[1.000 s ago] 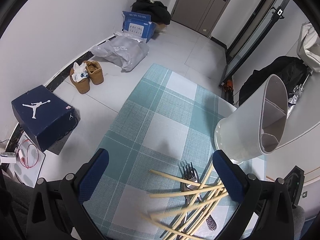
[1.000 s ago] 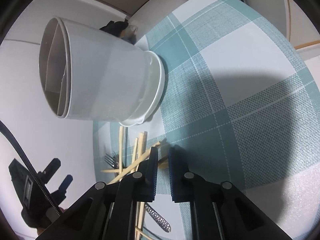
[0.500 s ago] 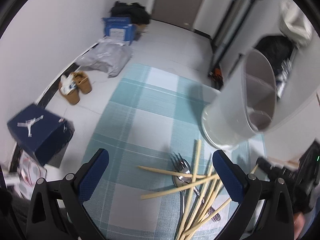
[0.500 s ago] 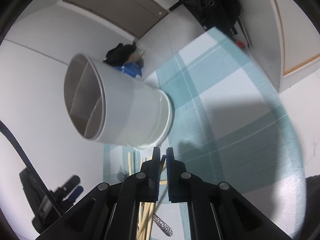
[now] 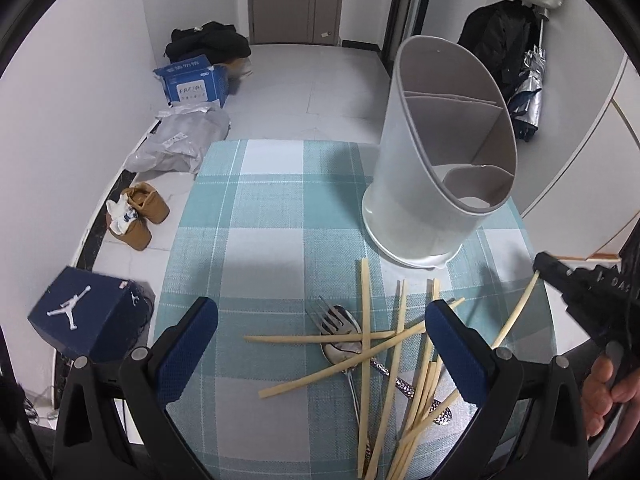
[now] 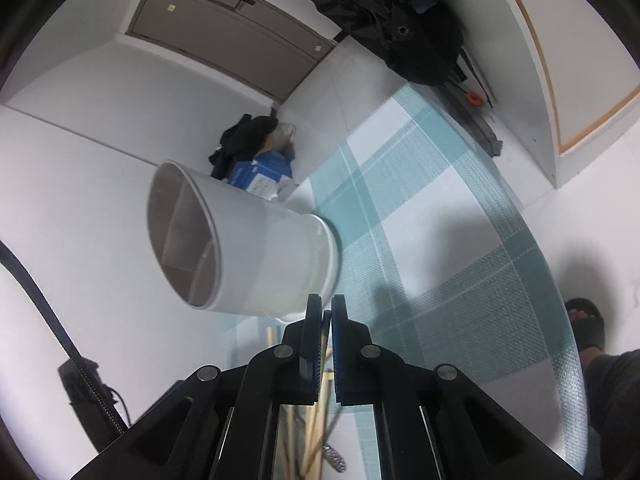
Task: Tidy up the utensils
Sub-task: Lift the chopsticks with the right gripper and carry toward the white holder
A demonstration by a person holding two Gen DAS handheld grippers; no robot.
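Checked teal tablecloth (image 5: 272, 216): right gripper (image 6: 326, 316) is clenched on one chopstick (image 5: 516, 316) lifted beside the white divided holder (image 5: 436, 168), left gripper (image 5: 320, 344) is spread wide over the chopstick pile (image 5: 384, 364); thin stick may pivot, miss a compartment.

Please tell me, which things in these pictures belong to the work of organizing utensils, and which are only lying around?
Belonging to the job:
white divided utensil holder
loose chopsticks on the checked tablecloth
chopstick held in the right tongs
fork
spoon
left tongs, open

Only lying around:
Jordan shoebox
brown shoes
blue carton
grey plastic bag
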